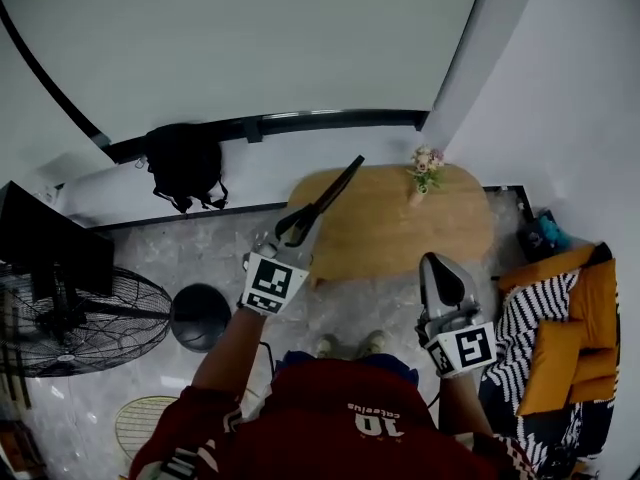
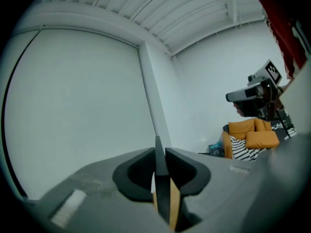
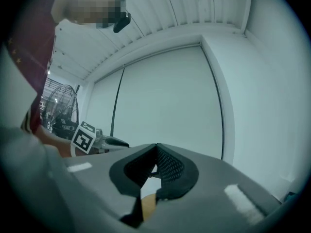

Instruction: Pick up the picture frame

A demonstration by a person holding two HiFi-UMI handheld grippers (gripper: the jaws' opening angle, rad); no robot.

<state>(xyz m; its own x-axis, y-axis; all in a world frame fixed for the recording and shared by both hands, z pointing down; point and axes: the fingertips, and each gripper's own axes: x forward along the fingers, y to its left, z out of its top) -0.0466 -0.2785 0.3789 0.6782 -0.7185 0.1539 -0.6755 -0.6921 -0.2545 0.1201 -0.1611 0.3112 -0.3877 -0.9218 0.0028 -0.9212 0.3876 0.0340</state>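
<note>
The picture frame [image 1: 335, 190] is a thin dark slab seen edge-on, lifted in the air above the left end of the wooden table [image 1: 400, 233]. My left gripper [image 1: 297, 226] is shut on its lower end, and the frame juts up and to the right past the jaws. In the left gripper view the frame's edge [image 2: 160, 183] stands upright between the two pads [image 2: 141, 171]. My right gripper [image 1: 436, 264] hangs lower at the right, over the table's near edge. Its jaws meet at the tip with nothing in them, as the right gripper view [image 3: 156, 148] shows.
A small vase of flowers [image 1: 426, 168] stands at the table's far side. A black bag [image 1: 185, 163] leans at the wall, with a floor fan [image 1: 70, 318] and a round black stool [image 1: 200, 316] at the left. A sofa with orange cushions [image 1: 560, 348] is at the right.
</note>
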